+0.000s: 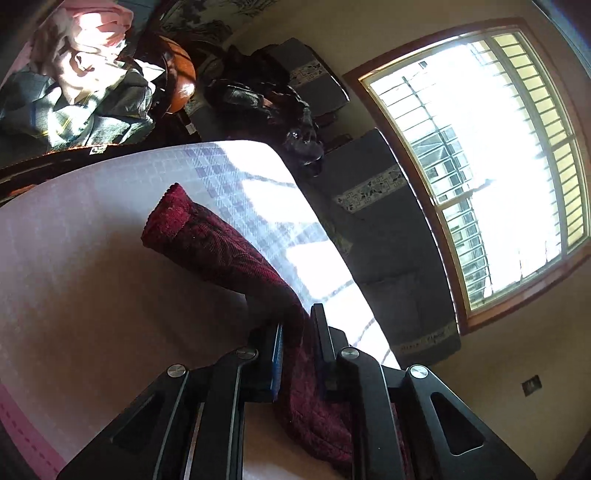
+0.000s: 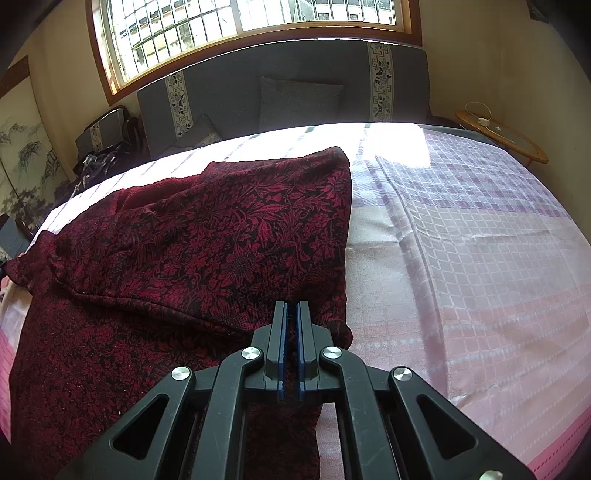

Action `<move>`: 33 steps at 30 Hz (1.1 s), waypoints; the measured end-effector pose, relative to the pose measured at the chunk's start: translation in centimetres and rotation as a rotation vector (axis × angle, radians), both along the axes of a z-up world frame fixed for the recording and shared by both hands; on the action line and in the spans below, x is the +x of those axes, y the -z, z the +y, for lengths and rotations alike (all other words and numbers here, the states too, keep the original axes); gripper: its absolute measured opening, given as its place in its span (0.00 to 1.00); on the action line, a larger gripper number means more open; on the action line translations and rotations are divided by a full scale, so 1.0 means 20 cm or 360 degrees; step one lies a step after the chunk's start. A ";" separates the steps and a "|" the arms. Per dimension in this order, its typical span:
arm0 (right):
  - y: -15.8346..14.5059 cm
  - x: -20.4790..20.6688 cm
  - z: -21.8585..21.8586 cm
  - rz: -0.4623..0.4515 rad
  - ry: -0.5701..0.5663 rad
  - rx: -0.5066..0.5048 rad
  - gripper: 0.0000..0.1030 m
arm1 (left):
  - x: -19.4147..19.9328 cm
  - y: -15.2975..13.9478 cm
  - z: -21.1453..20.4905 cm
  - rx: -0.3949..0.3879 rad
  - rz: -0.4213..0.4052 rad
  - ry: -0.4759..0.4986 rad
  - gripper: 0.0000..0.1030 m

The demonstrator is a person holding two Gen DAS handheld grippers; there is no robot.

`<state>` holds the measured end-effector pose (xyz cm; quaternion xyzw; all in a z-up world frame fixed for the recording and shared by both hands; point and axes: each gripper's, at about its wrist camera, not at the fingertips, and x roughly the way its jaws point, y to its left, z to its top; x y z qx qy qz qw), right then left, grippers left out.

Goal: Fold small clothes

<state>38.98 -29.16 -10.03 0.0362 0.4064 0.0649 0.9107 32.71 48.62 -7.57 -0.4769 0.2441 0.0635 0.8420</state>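
Observation:
A dark red garment [image 2: 221,240] with a black floral pattern lies spread over the left half of the bed sheet [image 2: 461,258]. My right gripper [image 2: 292,306] is shut at its near right edge, and a raised fold of the cloth runs into the closed pads. In the left wrist view a narrow sleeve-like strip of the same garment [image 1: 207,236] stretches across the pale sheet [image 1: 74,277]. That strip passes between the fingers of my left gripper [image 1: 297,321], which is shut on it and holds it off the bed.
A grey sofa back with patterned bands [image 2: 295,74] stands behind the bed, under a barred window [image 2: 240,22]. A round wicker side table [image 2: 502,136] is at the far right. A pile of loose clothes [image 1: 85,74] and a black bag [image 1: 258,96] lie beyond the bed's end.

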 end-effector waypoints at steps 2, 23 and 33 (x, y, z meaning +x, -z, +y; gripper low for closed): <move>0.00 -0.01 0.00 -0.0001 0.0003 0.0007 0.02 | 0.04 -0.17 -0.18 0.0145 -0.0066 0.0129 0.14; 0.01 -0.02 -0.05 -0.0006 0.0015 0.0173 0.03 | 0.42 -0.15 -2.51 0.0365 -0.0184 0.1422 0.14; 0.02 -0.02 -0.07 -0.0002 0.0012 0.0230 0.03 | 0.13 -0.09 -2.12 0.0368 -0.0147 0.1097 0.48</move>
